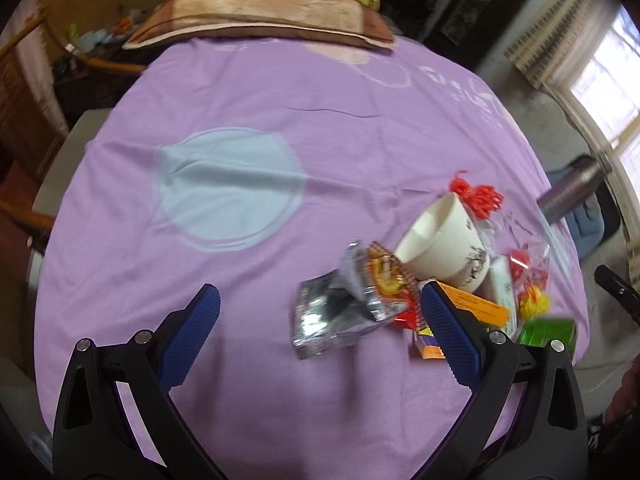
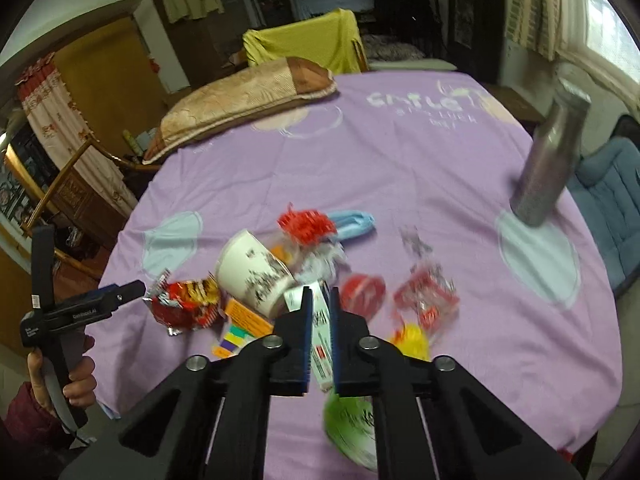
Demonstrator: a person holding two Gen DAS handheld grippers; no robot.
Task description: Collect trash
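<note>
A heap of trash lies on the purple sheet point(image 1: 240, 360). In the left wrist view my left gripper point(image 1: 322, 304) stands open above the sheet, with a crumpled silver snack wrapper point(image 1: 332, 316) between its blue pads point(image 1: 208, 312), apart from both. A white paper cup point(image 1: 444, 244) lies tipped just beyond. In the right wrist view my right gripper point(image 2: 321, 298) is shut on a narrow white carton point(image 2: 322, 336). The cup point(image 2: 256, 276), a red snack wrapper point(image 2: 188, 304) and an orange box point(image 2: 244, 318) lie to its left. A blurred green package point(image 2: 352, 420) shows under the right gripper.
A red net point(image 2: 306, 220), a blue item point(image 2: 354, 222), a red round piece point(image 2: 364, 290), a clear wrapper point(image 2: 426, 300) and a yellow lump point(image 2: 412, 338) lie around. A metal bottle point(image 2: 548, 160) stands far right, a pillow point(image 2: 240, 100) at the back. A hand point(image 2: 80, 376) holds the left gripper's handle.
</note>
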